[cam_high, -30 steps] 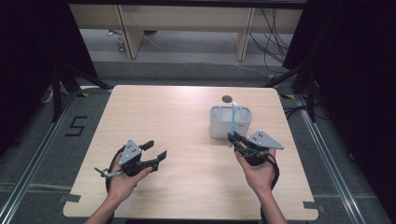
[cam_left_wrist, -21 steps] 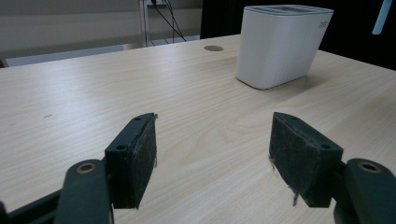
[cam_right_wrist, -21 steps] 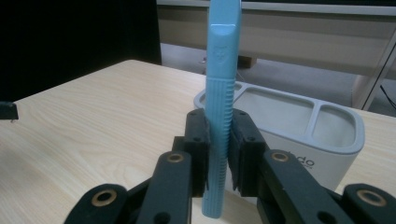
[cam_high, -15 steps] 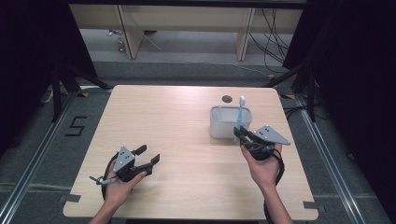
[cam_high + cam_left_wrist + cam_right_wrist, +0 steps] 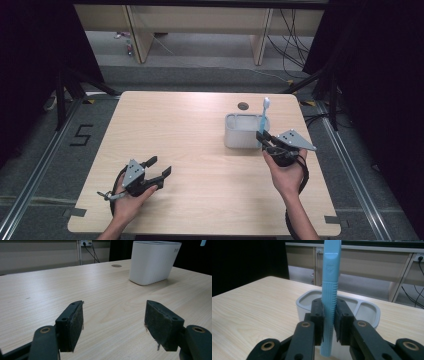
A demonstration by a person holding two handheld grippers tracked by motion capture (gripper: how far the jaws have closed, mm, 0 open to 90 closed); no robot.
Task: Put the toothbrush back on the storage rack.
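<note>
A light blue toothbrush (image 5: 263,120) (image 5: 330,297) stands upright between the jaws of my right gripper (image 5: 263,139) (image 5: 330,320), which is shut on its ribbed handle. The brush is held at the right near corner of a white two-compartment holder (image 5: 239,131) (image 5: 362,307) (image 5: 153,262), and its head rises above the holder's rim. My left gripper (image 5: 159,167) (image 5: 113,322) lies low over the table near the front left, open, with bare wood between its pads.
The wooden table (image 5: 190,130) has a small dark round hole (image 5: 243,106) behind the holder. Its front edge lies close under both forearms. Shelving legs and cables stand on the floor beyond the far edge.
The right gripper has moved right and up with the toothbrush, from in front of the holder to its right near corner. The left gripper has sunk toward the near edge.
</note>
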